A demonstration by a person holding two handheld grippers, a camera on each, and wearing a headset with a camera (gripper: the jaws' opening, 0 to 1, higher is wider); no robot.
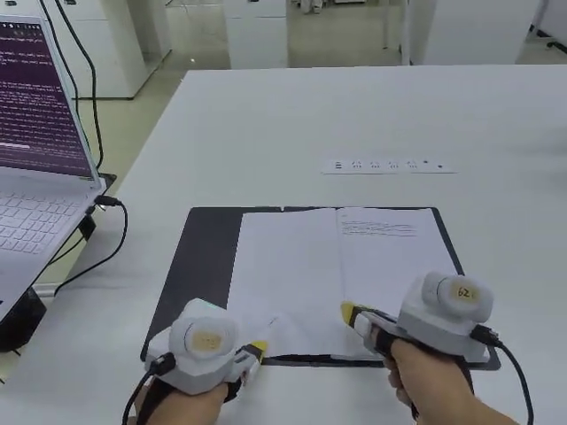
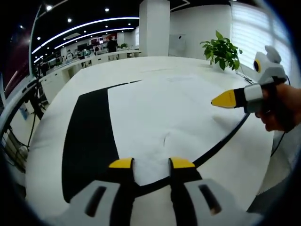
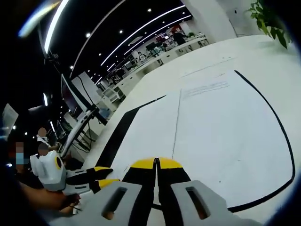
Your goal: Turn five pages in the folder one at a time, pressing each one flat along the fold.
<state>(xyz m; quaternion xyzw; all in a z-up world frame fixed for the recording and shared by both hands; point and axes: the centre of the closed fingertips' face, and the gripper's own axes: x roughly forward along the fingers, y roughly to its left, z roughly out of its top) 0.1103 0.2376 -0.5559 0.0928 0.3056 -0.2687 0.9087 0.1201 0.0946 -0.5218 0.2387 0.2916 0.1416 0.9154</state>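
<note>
A black folder (image 1: 202, 266) lies open on the white table, with white pages (image 1: 292, 266) spread flat and a few printed lines on the right page (image 1: 381, 228). My left gripper (image 1: 258, 350) is at the folder's near edge. Its jaws stand open a little over the bottom edge of the left page (image 2: 160, 117), and nothing is between them. My right gripper (image 1: 348, 312) rests low on the pages close to the fold (image 1: 338, 257). Its yellow fingertips (image 3: 155, 163) are pressed together, and I see no paper held between them.
An open laptop (image 1: 35, 177) with black cables (image 1: 111, 239) stands at the left. A white power strip (image 1: 387, 166) lies beyond the folder. A potted plant (image 2: 221, 49) is past the table's far side. Bare table (image 1: 496, 133) surrounds the folder.
</note>
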